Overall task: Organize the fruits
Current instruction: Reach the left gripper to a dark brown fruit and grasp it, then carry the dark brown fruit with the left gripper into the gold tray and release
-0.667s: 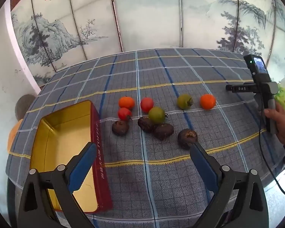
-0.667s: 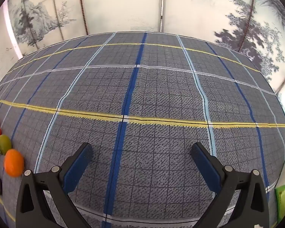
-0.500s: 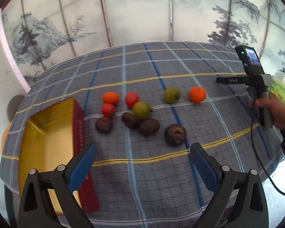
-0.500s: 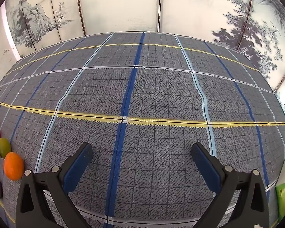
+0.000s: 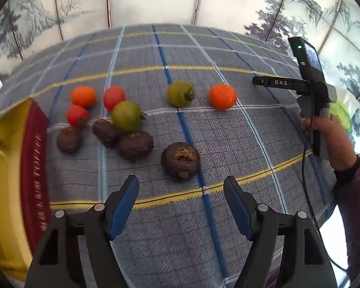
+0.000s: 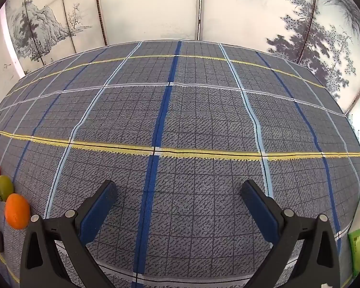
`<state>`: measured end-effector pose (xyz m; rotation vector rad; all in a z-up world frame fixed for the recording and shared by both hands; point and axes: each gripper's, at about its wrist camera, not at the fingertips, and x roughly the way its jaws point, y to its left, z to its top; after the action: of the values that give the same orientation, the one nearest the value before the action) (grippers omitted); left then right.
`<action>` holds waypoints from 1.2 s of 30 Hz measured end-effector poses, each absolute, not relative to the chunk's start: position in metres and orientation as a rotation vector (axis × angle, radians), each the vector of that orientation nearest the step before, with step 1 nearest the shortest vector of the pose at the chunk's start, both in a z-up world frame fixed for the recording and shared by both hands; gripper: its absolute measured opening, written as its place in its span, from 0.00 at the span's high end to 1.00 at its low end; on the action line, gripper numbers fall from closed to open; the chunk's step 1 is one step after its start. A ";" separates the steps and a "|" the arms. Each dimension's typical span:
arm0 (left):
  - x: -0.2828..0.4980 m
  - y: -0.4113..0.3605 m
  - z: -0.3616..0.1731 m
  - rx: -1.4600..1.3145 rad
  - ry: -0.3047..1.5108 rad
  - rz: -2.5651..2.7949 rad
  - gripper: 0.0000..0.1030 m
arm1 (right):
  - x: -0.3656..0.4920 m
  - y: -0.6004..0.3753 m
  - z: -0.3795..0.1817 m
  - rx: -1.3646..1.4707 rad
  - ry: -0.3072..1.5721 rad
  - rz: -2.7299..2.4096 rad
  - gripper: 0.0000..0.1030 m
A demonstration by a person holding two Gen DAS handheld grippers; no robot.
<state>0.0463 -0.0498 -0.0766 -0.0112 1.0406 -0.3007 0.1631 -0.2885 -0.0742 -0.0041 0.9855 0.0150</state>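
- The left gripper (image 5: 181,187) is hanging just over the checked cloth (image 5: 228,132), with its blue fingers (image 5: 122,206) spread wide and nothing between them.
- Only the left view is showing the nearest fruit, a dark brown one (image 5: 180,161), lying just past the fingertips.
- Further back, three more brown fruits (image 5: 135,145) are sitting close together, with a green fruit (image 5: 126,116) touching two of them.
- Behind those, two red fruits (image 5: 77,116) and an orange fruit (image 5: 83,96) are bunching up on the left side.
- A second green fruit (image 5: 180,93) and a second orange fruit (image 5: 222,96) are lying apart, more to the right.
- The red box (image 5: 33,168) is sitting open at the left edge. Its gold inside is looking bare in the part that is showing.
- The right gripper (image 6: 178,189) is showing up at the far right of the left view, held up in the person's hand (image 5: 333,139).
- The right view is mostly showing bare cloth, with its own fingers spread wide and holding nothing.
- That view is catching only a few fruits at its left edge, and a green packet (image 6: 358,249) at its right edge.
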 end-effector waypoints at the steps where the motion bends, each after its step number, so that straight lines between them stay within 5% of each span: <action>1: 0.048 -0.050 -0.078 -0.024 1.039 -0.305 0.30 | 0.163 -0.289 -0.074 -0.004 0.986 0.015 0.00; 7: 0.061 -0.057 -0.094 -0.047 1.065 -0.308 0.32 | 0.163 -0.289 -0.074 -0.004 0.985 0.015 0.00; 14: 0.071 -0.060 -0.094 0.016 1.010 -0.292 0.62 | 0.163 -0.289 -0.074 -0.003 0.985 0.015 0.00; 36: 0.029 -0.053 -0.047 0.051 0.892 -0.218 0.62 | 0.163 -0.289 -0.074 -0.001 0.985 0.015 0.00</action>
<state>0.0294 -0.0534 -0.0467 0.0510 0.8922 -0.2179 0.1635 -0.2894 -0.0736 -0.0015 0.9848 0.0153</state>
